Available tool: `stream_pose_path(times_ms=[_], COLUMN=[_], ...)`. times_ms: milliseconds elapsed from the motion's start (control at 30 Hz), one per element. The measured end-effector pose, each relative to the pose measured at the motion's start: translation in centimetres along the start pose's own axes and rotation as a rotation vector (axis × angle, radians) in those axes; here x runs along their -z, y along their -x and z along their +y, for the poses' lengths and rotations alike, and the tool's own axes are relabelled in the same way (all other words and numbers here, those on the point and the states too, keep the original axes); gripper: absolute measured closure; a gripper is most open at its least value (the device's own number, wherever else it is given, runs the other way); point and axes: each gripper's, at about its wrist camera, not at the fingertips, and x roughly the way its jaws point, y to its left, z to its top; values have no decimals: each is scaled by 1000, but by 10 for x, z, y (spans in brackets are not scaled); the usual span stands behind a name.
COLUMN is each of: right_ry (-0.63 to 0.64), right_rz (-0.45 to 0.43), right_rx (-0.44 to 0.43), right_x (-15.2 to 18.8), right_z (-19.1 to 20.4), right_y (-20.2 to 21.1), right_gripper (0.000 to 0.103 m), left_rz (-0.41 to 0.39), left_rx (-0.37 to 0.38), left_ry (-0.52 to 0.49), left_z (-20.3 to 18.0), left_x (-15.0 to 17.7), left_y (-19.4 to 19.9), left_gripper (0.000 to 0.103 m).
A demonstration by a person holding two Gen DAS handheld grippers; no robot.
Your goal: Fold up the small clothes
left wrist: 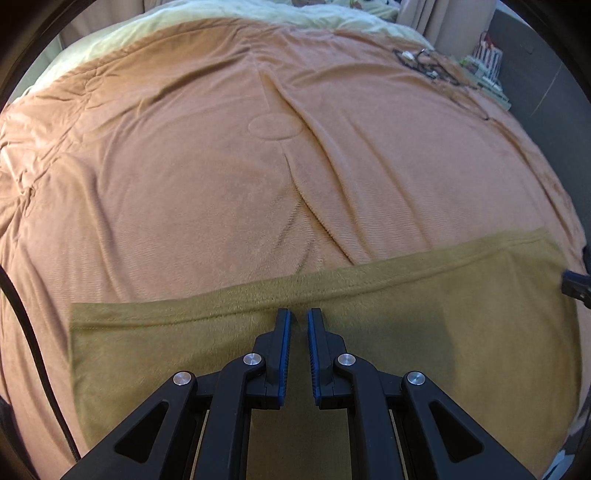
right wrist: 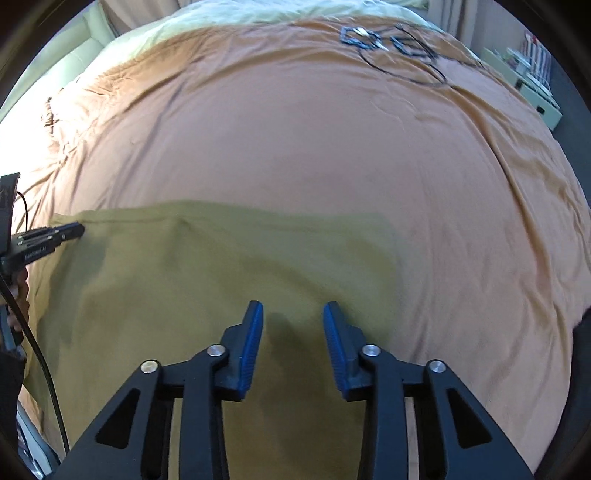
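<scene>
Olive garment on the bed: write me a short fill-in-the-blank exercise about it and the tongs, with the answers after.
1. The olive garment lies on an ____ blanket.
2. The right tongs hang over the garment with jaws ____.
3. The pads of the left tongs are coloured ____.
4. Far across the blanket lies a tangle of black ____.

Answers: orange; open; blue; cables

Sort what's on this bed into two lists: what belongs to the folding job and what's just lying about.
Belongs to the job:
- olive garment, spread flat
- left gripper, nearly closed, nothing visibly between the fingers
- right gripper, jaws apart above the garment

Just lying about:
- orange blanket underneath
- black cables at the far edge
- pale bedding
</scene>
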Motion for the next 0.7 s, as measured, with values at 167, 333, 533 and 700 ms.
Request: stream_pose_path(times_ms=[167,333,533,700], right_ry=[-25,-73,-141,-136], right_rz=[-2,-47,-68,-65], right_rx=[75,151,117,43], right_x=[2,1,5,19], right_z=[-11,-17,-18,-14], right_y=[-8,-11,1,25], right_gripper=[84,89,88,85], left_rz=[-36,-55,-65,-67], left_rx=[-52,-24,-35,-37], left_ry=[14,33,44,76], left_z=[-1,2,22,44], left_x=[-10,-4,19,40], left_y=[0,21,55,81], left_gripper=[93,93,93,93])
